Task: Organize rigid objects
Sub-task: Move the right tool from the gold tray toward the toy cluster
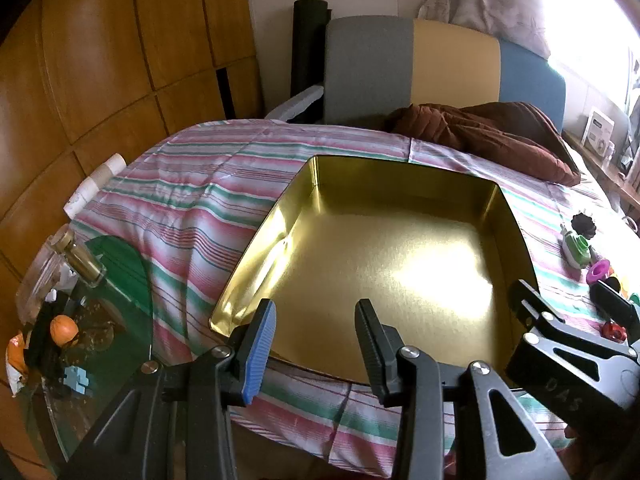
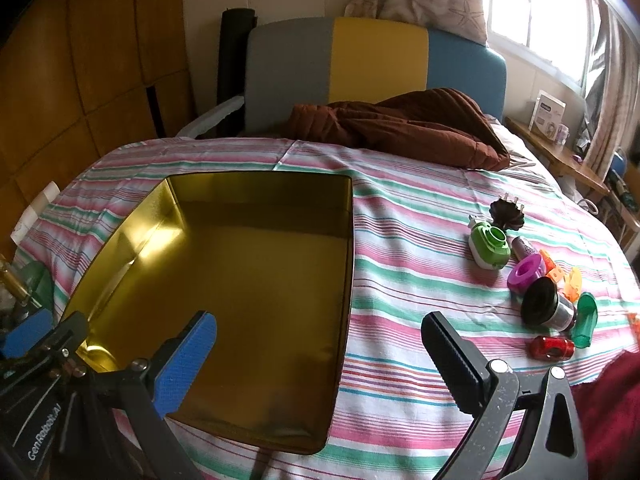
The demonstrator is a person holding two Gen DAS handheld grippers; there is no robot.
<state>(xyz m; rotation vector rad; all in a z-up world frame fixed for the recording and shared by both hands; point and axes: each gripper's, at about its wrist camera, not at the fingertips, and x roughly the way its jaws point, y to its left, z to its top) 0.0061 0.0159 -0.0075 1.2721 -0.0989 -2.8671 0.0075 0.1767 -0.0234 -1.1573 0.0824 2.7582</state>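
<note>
A gold tin tray [image 1: 280,216] [image 2: 120,240] lies empty on the striped cloth. To its right sits a cluster of small objects: a green toy camera [image 2: 490,246] [image 1: 576,246], a black plug [image 2: 507,216], a purple ring [image 2: 526,274] [image 1: 598,271], a black and silver lens [image 2: 546,308], a green cap [image 2: 585,320], a red piece [image 2: 550,347] [image 1: 614,330] and orange bits [image 2: 560,274]. My left gripper [image 1: 316,320] is open and empty over the tray's near edge. My right gripper [image 2: 320,344] is open and empty over the tray's right near corner; it also shows in the left wrist view [image 1: 568,300].
The striped cloth [image 2: 420,208] covers a round table. A brown quilt [image 2: 400,128] lies at the far side before a grey, yellow and blue headboard [image 2: 372,60]. Glass bottles [image 1: 82,258] and clutter sit on the glass table edge at left.
</note>
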